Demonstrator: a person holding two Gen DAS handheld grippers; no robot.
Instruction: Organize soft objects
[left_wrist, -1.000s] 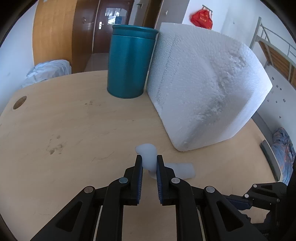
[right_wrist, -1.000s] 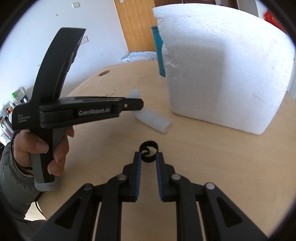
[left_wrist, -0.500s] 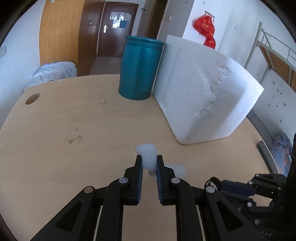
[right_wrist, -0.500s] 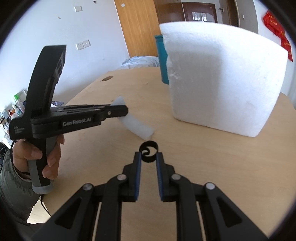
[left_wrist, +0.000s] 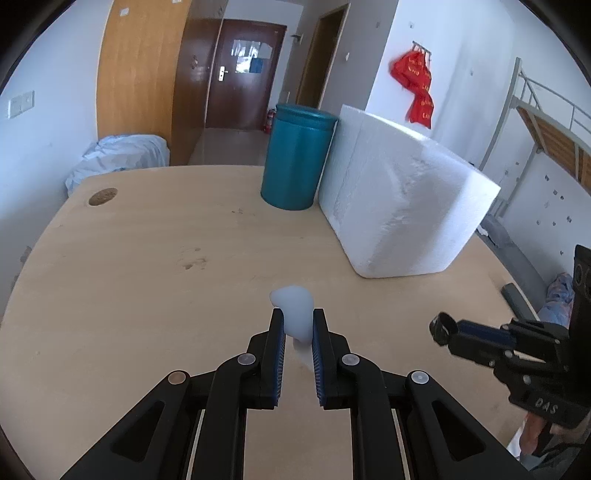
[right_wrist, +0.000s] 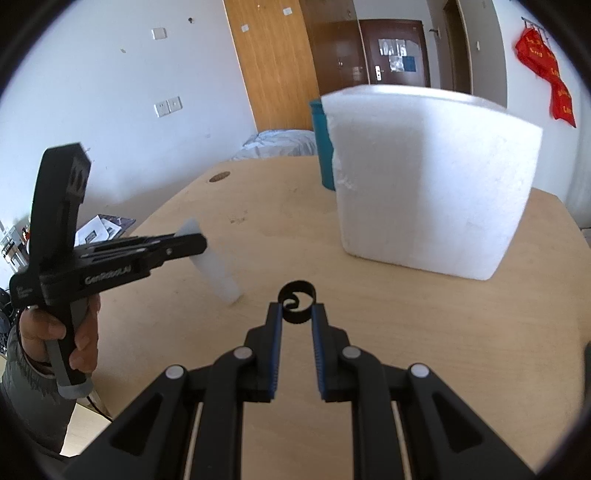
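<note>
1. My left gripper (left_wrist: 298, 320) is closed on the white foam piece (left_wrist: 295, 310), which hangs above the table (left_wrist: 129, 295).
2. My right gripper (right_wrist: 297, 312) pinches a black curled strip (right_wrist: 296, 300) between its tips.
3. The foam box (right_wrist: 432, 177) stands ahead of both.

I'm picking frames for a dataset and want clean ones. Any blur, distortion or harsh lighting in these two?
Left wrist view: strong fisheye bend with dark corners; the red hanging is smeared, while the white foam piece in the left gripper is sharp. Right wrist view: same bend, the left gripper slightly blurred, the foam box bright but with texture; the black coil is crisp.
</note>
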